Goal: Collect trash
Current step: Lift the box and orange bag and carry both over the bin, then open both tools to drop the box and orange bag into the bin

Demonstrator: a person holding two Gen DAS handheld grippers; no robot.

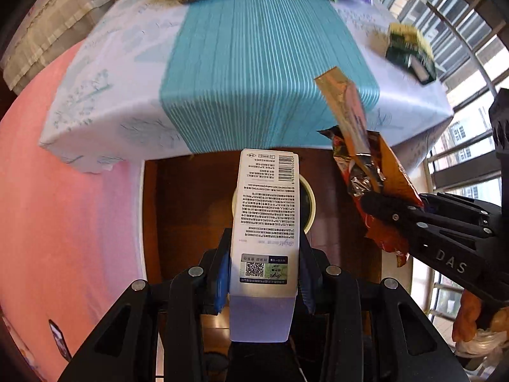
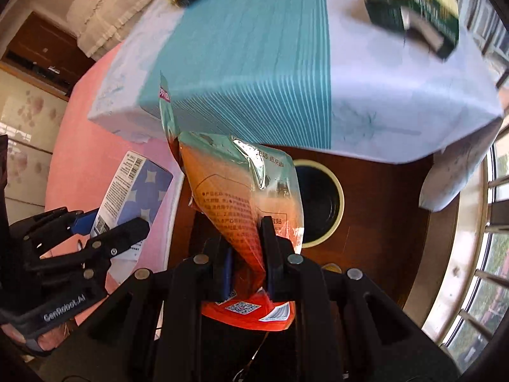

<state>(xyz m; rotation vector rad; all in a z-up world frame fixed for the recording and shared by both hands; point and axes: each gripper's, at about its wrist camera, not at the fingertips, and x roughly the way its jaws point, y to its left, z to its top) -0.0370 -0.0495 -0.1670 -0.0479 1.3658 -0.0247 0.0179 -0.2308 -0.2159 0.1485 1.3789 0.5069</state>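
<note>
Step in hand, as I judge it: carrying two pieces of trash to the bin, with the drop not yet made.

Left gripper: jaws partly closed, clamped on the white carton, its blue pads pressing the carton's two side faces low down. The carton stands up out of the jaws, printed back toward the lens, barcode at the far end. In the right wrist view the same carton shows a blue starred face.

Right gripper: jaws fully closed, pinching the orange snack wrapper near its lower end. The crumpled foil mouth of the wrapper flares beyond the fingertips.

Bin: round, cream-rimmed, dark inside, on the brown wooden floor. From the right gripper it sits just beyond and to the right of the wrapper tip. From the left gripper it lies straight ahead, mostly hidden behind the carton, with only the rim peeking out at the right.

The two grippers are side by side, and the right one's wrapper is just to the right of the carton.

Beyond both: table edge with the teal striped cloth, and more litter on top, including a green pack, well apart from either gripper.

Next move calls for centring each item over the bin mouth, then opening the jaws. The wrapper is light and may cling to a pad or drift off target. The carton should fall cleanly if it clears the rim.
</note>
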